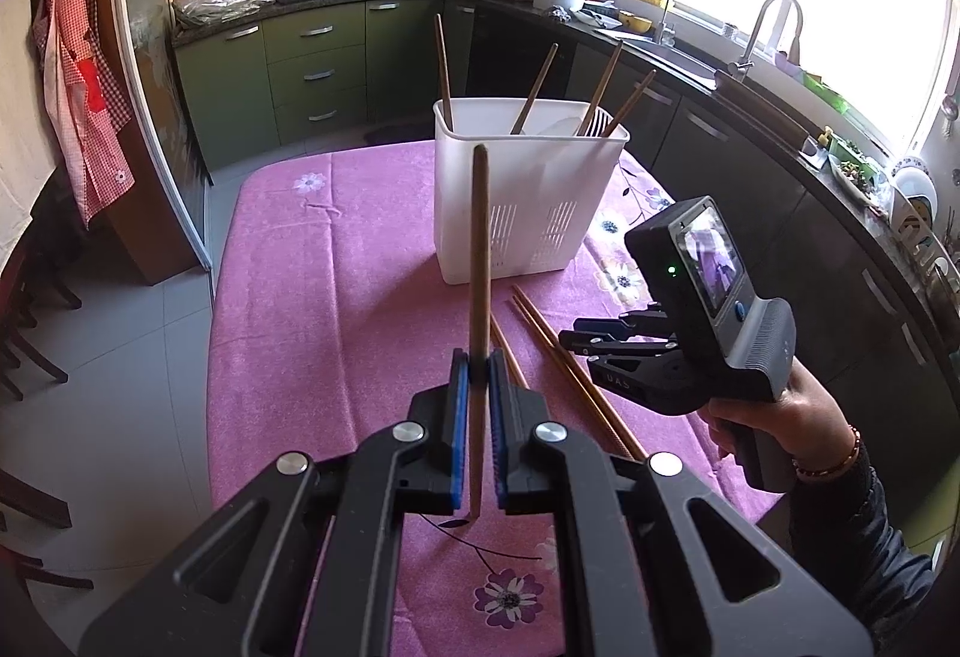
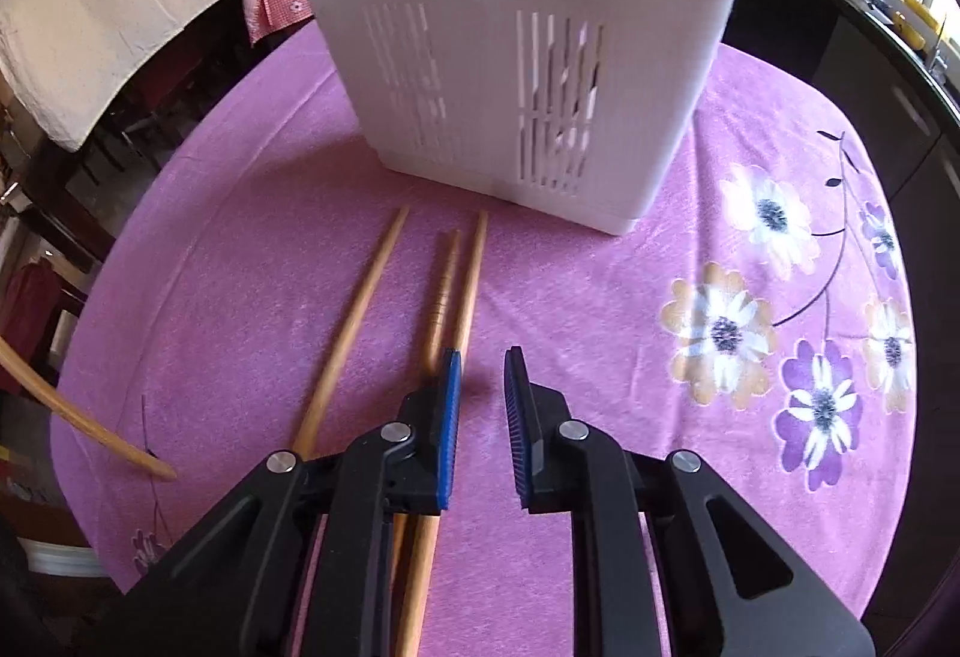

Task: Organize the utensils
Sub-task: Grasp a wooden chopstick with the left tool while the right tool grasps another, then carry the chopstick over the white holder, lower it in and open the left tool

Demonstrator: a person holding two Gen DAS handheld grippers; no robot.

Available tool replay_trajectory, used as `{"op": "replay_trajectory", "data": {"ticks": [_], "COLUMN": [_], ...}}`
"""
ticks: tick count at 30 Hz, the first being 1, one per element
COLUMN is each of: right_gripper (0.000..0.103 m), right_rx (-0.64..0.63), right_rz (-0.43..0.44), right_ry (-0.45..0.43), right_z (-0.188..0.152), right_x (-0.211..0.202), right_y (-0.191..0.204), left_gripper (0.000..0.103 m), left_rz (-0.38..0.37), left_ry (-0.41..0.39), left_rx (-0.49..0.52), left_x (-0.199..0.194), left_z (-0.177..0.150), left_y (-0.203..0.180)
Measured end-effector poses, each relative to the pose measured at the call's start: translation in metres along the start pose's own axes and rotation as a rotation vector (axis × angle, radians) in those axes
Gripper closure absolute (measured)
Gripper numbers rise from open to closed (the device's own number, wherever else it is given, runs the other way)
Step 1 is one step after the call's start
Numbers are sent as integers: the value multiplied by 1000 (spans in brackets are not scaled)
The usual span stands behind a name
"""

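My left gripper point(image 1: 478, 360) is shut on a brown chopstick point(image 1: 480, 249) that stands upright between its blue pads. Behind it a white slotted utensil basket point(image 1: 528, 201) holds several chopsticks point(image 1: 534, 87) and a white spoon. My right gripper point(image 2: 482, 354), held in a person's hand point(image 1: 774, 417), hovers low over the table with a narrow gap between its pads and nothing in it. Three chopsticks point(image 2: 354, 321) lie on the pink cloth in front of the basket point(image 2: 510, 27). Its left finger point(image 2: 447, 417) is over two of them.
A pink flowered tablecloth point(image 1: 312, 297) covers the table. Dark chairs point(image 1: 24, 345) stand at the left. Kitchen counters with a sink tap point(image 1: 774, 27) run along the back and right. Another chopstick end point(image 2: 90, 426) reaches in from the left in the right wrist view.
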State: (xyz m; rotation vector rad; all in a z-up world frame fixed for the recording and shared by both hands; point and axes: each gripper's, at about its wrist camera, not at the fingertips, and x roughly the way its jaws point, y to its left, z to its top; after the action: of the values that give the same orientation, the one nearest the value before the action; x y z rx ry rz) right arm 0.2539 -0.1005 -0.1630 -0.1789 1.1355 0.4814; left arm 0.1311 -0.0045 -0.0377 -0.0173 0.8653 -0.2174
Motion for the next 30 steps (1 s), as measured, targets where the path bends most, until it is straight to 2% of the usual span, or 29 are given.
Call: {"op": "replay_trajectory", "data": {"ticks": [3,15,20,24,30], "right_gripper": [87,87,96,96,96], "right_rx": [-3,-30,-22,25,83], "right_rz": [30,-9,-10,18,55], "right_ry": [8,39,12,-72,-328], "right_z": [0,18,10,0,-24], "right_x": [2,19,12,-15,-109], "right_y": [2,17,11,-7,-26], "left_gripper": [96,96,96,96,96], "left_rz": [1,2,0,1,6], "left_ry": [0,2,3,4,3], "left_rx": [5,19,19,19,20], "left_x": [0,-2,-2,-2,-4], "left_z": [-1,-3,-3,-3,-6], "left_y": [-1,-3,-2,-2,-1]}}
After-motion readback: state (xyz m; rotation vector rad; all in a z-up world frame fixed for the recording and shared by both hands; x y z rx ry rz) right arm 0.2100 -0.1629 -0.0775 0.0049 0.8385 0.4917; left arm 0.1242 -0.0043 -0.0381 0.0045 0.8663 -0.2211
